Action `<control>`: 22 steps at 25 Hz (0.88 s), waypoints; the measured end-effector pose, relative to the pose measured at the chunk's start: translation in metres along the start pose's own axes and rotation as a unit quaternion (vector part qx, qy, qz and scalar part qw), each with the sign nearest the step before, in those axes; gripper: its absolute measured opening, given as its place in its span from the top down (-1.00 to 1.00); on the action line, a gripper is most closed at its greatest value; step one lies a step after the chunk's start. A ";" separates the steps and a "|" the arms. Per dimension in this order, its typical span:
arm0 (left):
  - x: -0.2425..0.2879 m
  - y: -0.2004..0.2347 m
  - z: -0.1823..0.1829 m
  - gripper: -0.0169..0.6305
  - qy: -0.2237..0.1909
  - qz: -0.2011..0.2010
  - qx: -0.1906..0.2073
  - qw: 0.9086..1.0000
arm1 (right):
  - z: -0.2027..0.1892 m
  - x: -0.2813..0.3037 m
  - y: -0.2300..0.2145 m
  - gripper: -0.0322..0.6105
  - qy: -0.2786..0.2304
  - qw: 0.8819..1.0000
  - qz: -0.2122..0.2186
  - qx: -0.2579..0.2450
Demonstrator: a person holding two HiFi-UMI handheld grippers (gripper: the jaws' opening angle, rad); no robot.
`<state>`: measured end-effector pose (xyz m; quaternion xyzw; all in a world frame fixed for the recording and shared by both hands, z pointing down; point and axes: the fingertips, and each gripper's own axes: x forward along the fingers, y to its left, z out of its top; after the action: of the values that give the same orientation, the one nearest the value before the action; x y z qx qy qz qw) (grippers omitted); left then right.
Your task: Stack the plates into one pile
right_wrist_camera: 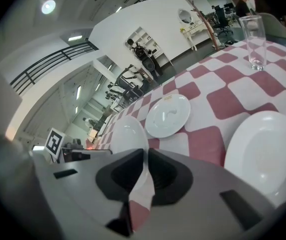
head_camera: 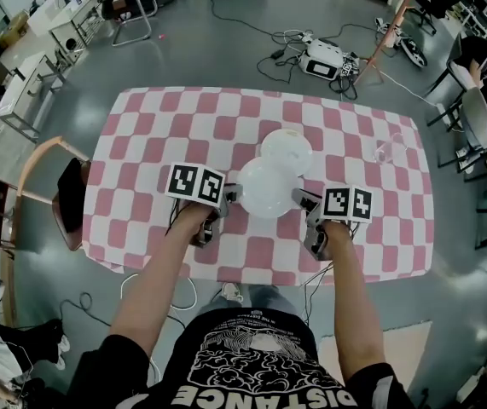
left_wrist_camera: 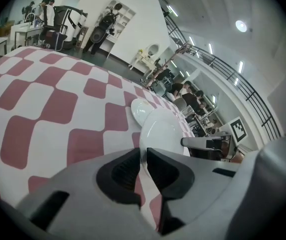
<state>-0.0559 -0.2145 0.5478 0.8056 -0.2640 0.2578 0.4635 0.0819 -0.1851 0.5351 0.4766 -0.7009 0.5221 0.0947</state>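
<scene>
The near plate and the far plate are white, the tablecloth pink-and-white checked, the floor grey.

A round white glossy plate is being held between the left gripper and right gripper, opposite rims pinched in their jaws. A second white plate is lying just beyond them, and a third white plate is lying beside the right gripper.

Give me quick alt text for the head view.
The left hand-held gripper and right hand-held gripper grip opposite rims of a white plate over a pink-checked table, near a second plate; a clear glass stands at right.
</scene>
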 end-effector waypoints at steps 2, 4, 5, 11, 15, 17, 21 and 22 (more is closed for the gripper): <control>0.007 -0.006 0.009 0.80 -0.003 0.002 0.003 1.000 | 0.010 -0.003 -0.008 0.78 -0.002 1.000 -0.001 0.001; 0.015 -0.011 0.019 0.80 -0.007 0.004 0.005 1.000 | 0.020 -0.004 -0.016 0.78 -0.003 1.000 -0.001 0.000; 0.019 -0.013 0.023 0.80 -0.009 0.006 0.005 1.000 | 0.026 -0.005 -0.019 0.78 -0.003 1.000 -0.002 0.000; 0.041 -0.019 0.050 0.80 -0.021 0.017 -0.002 1.000 | 0.059 -0.003 -0.039 0.78 -0.005 1.000 -0.003 -0.008; 0.055 -0.020 0.065 0.80 -0.028 0.022 -0.011 0.999 | 0.079 0.002 -0.052 0.77 -0.006 1.000 -0.004 -0.008; 0.062 -0.020 0.071 0.80 -0.030 0.025 -0.016 0.999 | 0.087 0.006 -0.058 0.77 -0.008 1.000 -0.005 -0.008; 0.074 -0.013 0.079 0.80 -0.031 0.034 -0.026 0.999 | 0.096 0.016 -0.070 0.77 -0.002 1.000 -0.001 -0.002; 0.077 -0.011 0.081 0.80 -0.031 0.037 -0.029 0.998 | 0.097 0.020 -0.072 0.77 0.000 1.000 -0.001 0.000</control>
<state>0.0214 -0.2953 0.5566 0.7891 -0.3151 0.2420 0.4684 0.1626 -0.2763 0.5514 0.4774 -0.7003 0.5221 0.0951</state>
